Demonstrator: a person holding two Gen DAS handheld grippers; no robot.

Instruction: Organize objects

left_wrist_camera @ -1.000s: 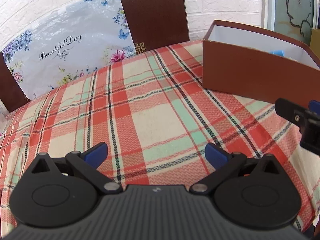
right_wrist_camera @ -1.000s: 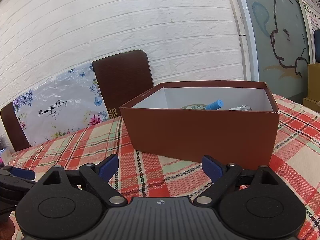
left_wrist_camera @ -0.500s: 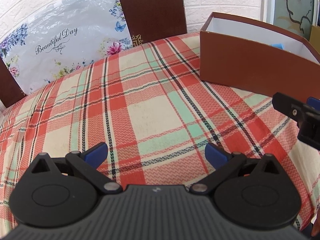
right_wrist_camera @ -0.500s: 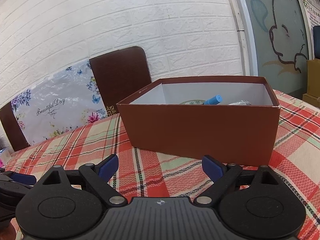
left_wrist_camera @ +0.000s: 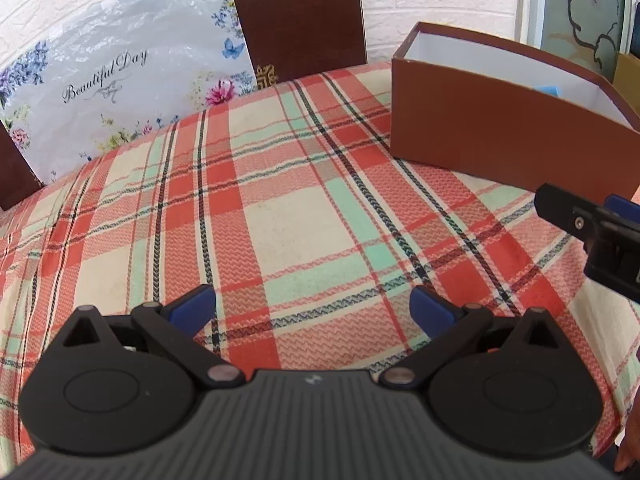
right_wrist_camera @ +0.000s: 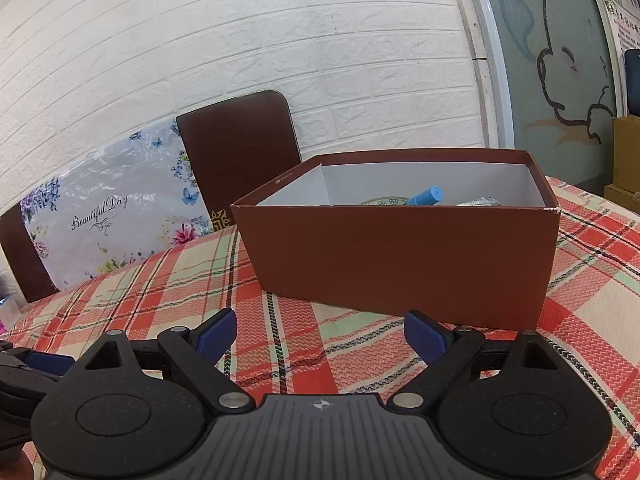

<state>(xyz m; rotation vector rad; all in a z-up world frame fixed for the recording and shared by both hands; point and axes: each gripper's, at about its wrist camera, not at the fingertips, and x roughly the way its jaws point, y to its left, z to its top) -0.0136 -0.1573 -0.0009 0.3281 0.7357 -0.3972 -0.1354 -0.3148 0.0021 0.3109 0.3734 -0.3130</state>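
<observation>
A brown cardboard box (right_wrist_camera: 404, 256) with a white inside stands on the plaid tablecloth, straight ahead of my right gripper (right_wrist_camera: 320, 334), which is open and holds nothing. Over its rim I see a blue capped tube (right_wrist_camera: 426, 196), the edge of a patterned plate (right_wrist_camera: 382, 201) and a silvery wrapper (right_wrist_camera: 478, 201). In the left wrist view the same box (left_wrist_camera: 508, 136) sits at the far right, with a blue bit (left_wrist_camera: 546, 90) showing inside. My left gripper (left_wrist_camera: 314, 308) is open over bare cloth. The right gripper's black finger (left_wrist_camera: 560, 208) reaches in from the right edge.
Two dark brown chair backs (left_wrist_camera: 296, 16) (right_wrist_camera: 240, 148) stand behind the table. A floral plastic bag (left_wrist_camera: 108, 80) reading "Beautiful Day" leans against them. The white brick wall (right_wrist_camera: 280, 40) is behind. The table's edge falls away at the left and near sides (left_wrist_camera: 16, 320).
Both views shifted slightly: the box now appears a little farther and higher in each frame. Both grippers stay open and hold nothing.
</observation>
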